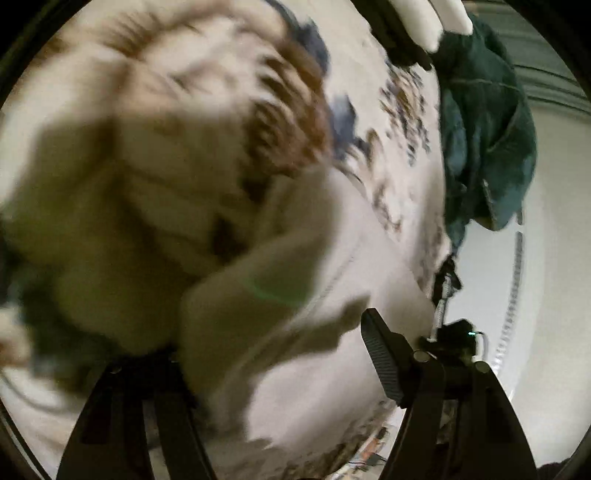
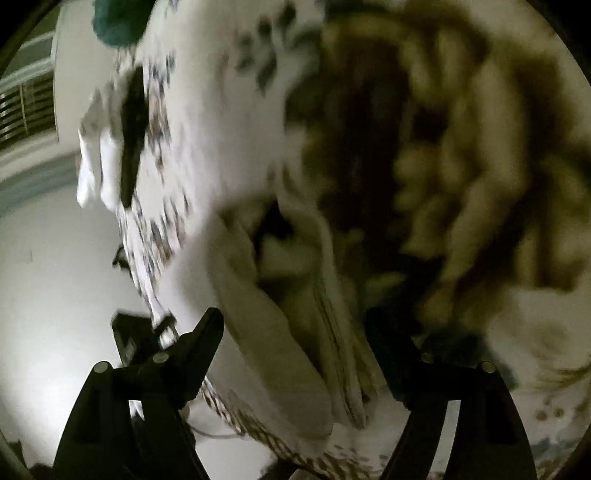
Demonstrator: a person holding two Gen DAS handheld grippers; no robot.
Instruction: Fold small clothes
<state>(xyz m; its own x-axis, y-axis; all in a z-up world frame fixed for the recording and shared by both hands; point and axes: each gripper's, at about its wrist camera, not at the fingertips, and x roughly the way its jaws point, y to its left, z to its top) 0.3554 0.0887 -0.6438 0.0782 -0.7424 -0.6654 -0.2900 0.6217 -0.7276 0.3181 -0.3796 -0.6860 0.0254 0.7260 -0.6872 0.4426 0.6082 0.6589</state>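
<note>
A cream garment with a brown print lies on the patterned bed cover, blurred by motion. A fold of it rises between the fingers of my left gripper. The jaws stand wide apart and the left finger is hidden under the cloth. In the right wrist view the same garment fills the right side, and its folded cream edge runs between the fingers of my right gripper, which also stand wide apart. The right finger is blurred against the cloth.
A dark teal garment lies at the bed's far edge, also in the right wrist view. White folded cloth and a black object lie on the floral bed cover. A white wall lies beyond.
</note>
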